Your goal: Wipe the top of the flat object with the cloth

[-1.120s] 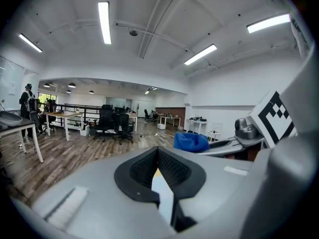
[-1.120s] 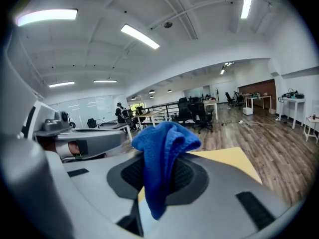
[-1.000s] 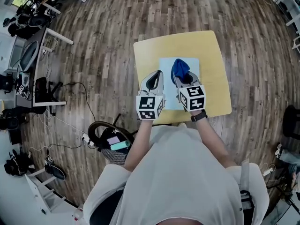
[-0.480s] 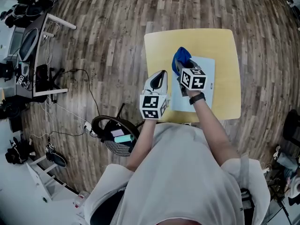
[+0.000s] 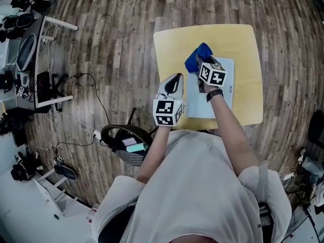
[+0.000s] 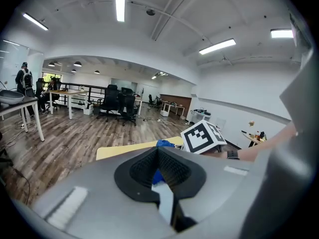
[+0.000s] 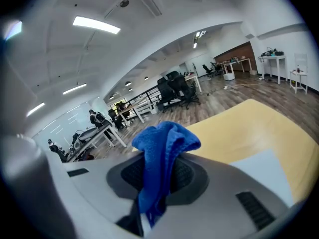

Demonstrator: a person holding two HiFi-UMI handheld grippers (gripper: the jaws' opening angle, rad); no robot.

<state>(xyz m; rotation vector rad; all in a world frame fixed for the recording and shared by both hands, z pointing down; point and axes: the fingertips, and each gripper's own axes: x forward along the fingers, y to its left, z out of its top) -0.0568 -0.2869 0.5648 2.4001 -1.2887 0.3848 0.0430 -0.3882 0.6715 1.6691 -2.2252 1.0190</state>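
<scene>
Cloth: blue, nappy microfibre. Table: smooth matt, prob. laminate. Floor: grained wood planks.

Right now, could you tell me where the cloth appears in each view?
Head view: cloth upper centre, ahead of the right gripper.
Left gripper view: cloth centre, small, beyond the jaws.
Right gripper view: cloth centre, pinched in the jaws.
Shared landmark: the yellow table.

Head view: from high overhead, facing steeply down on the yellow surface, wooden floor around. Left tool view: low and close along its jaws, facing across the surface toward the right tool. Right tool view: equally close, facing over the surface into the office. Shared by all: the surface.
</scene>
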